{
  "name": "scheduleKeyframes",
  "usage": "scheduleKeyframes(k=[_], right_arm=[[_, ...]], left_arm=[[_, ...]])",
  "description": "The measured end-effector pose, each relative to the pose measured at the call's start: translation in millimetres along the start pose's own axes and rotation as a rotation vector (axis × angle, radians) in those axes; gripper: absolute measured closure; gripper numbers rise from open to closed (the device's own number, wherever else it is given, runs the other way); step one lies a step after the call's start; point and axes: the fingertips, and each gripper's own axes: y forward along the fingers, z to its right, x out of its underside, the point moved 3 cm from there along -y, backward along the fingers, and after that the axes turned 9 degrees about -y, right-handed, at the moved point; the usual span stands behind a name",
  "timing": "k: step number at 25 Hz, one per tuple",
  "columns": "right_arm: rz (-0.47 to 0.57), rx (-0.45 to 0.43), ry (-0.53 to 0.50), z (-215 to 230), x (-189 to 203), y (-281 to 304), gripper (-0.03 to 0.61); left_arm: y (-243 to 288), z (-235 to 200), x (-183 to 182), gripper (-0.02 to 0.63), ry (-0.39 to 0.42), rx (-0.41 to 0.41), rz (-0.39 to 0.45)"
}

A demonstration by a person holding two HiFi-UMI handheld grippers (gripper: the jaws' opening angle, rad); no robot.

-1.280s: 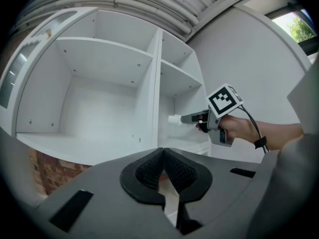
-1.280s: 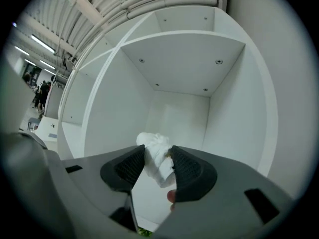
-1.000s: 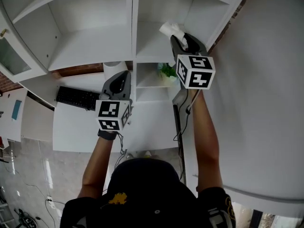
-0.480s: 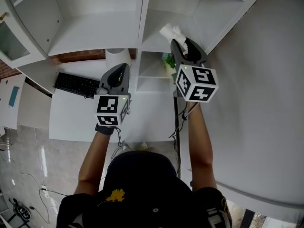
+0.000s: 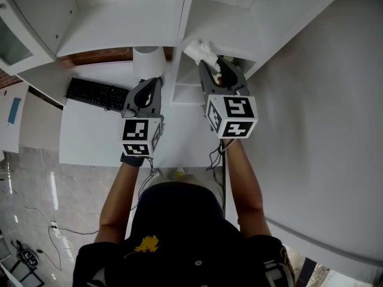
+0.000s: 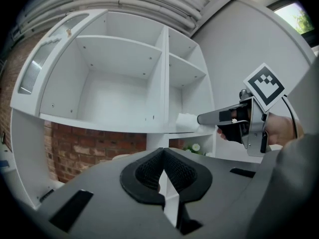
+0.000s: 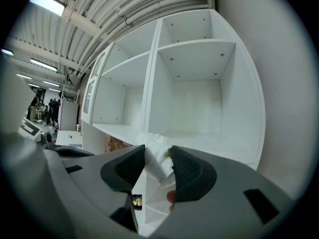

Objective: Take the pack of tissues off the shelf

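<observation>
Tissues [image 7: 159,164] in right gripper [image 7: 157,153], at shelf edge [image 6: 149,129]

Brick wall [image 6: 99,148]; white desk [image 5: 90,142]; tiled floor [image 5: 30,202]

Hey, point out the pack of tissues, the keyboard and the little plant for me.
pack of tissues [image 7: 155,158]: right gripper view, on its crumpled white middle.
keyboard [image 5: 96,92]: head view, on the middle of its key rows.
plant [image 6: 195,147]: left gripper view, on its white flower.
</observation>
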Motion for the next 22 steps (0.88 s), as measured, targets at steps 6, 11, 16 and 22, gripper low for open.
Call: scheduleKeyframes(k=[6,11,16,22], right_arm=[[-0.053,-0.059,0.021,-39,33,2,0.410],[-0.123,-0.099,0.042,-65,73,2,0.410],[-0.201,-0.118,0.075,-79,117,0,0.410],[-0.292,-0.112,0.139,-95,175,1,0.411]], left_arm=[[-14,-15,37,0.595,-0.005,-0.030,-0.033],[-19,-17,73,0.595,-0.024,-0.044,-0.090],[-17,-18,103,0.595,-0.035,-0.049,-0.110],[-14,-19,148,0.595,-0.117,-0.045,-0.160]])
